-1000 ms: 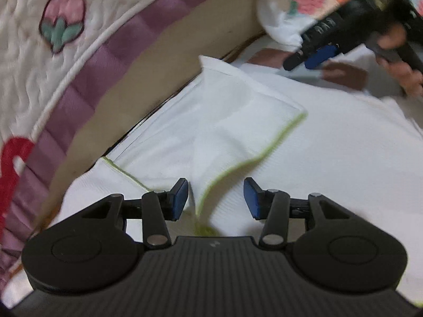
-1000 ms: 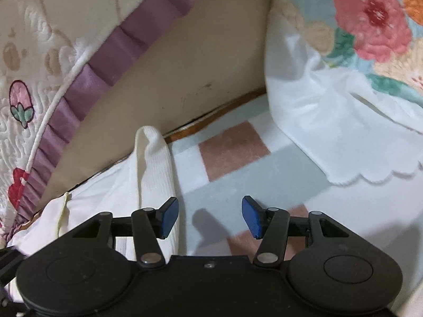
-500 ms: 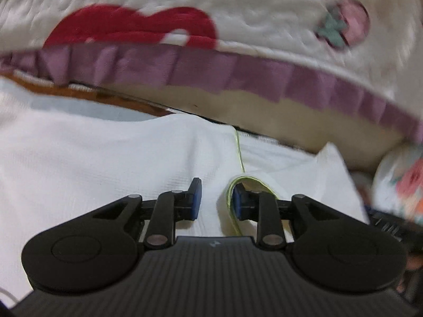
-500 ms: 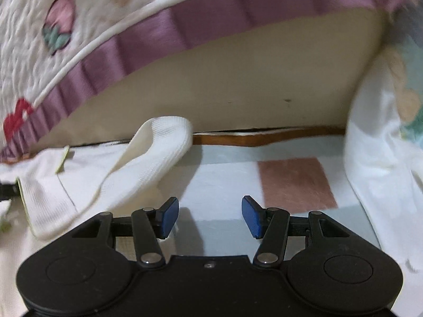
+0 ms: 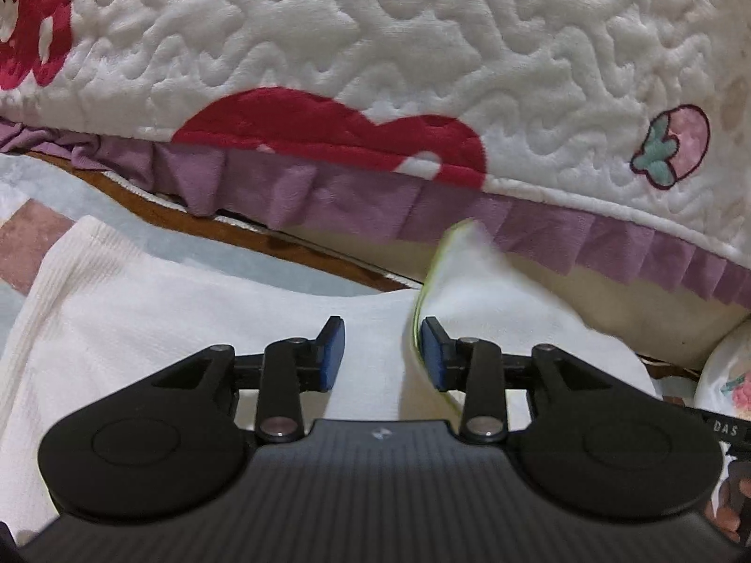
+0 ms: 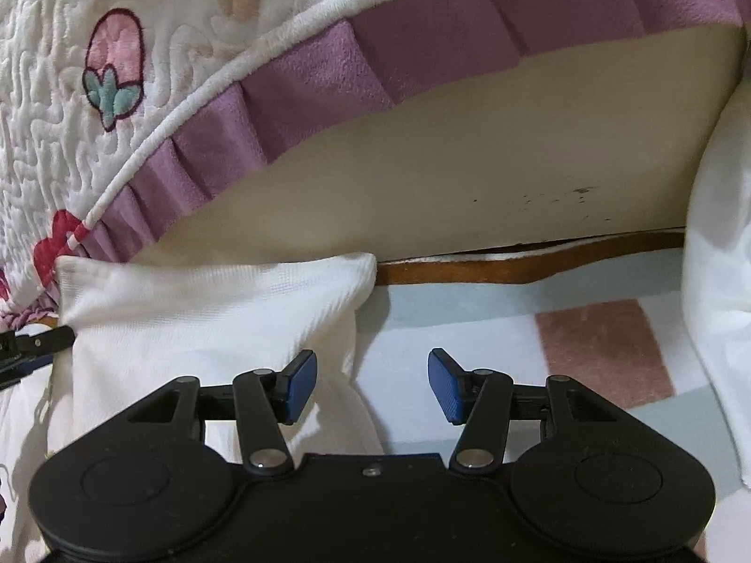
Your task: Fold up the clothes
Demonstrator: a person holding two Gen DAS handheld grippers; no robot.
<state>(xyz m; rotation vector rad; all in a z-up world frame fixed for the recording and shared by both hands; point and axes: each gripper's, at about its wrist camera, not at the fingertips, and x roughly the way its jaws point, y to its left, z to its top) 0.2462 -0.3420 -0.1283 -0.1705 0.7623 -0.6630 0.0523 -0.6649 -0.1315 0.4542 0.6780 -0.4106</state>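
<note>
White ribbed knit garment [image 5: 141,309] with a thin lime-green edge lies spread over the pale blue, white and pink checked fleece blanket [image 5: 28,230], just in front of the quilted white bedcover with red shapes, a pink strawberry motif and a purple pleated frill [image 5: 422,47]. In the left wrist view the left gripper [image 5: 382,352] hangs low over the cloth with its blue fingers [image 5: 331,349] partly apart; a raised fold of the garment with the green trim stands up against the inner face of the right-hand finger, while the left-hand finger is clear of it, so nothing is pinched. The fold rises away from the camera towards the frill. In the right wrist view the right gripper [image 6: 371,384] points level towards the cream bed base [image 6: 446,187], its fingers [image 6: 443,384] wide apart and holding nothing; the left-hand finger sits over the garment's right edge [image 6: 211,309] and the right-hand one over bare blanket [image 6: 605,347]. The garment's long axis there runs left to right along the bed base. White fabric [image 6: 718,281] hangs at the far right.
</note>
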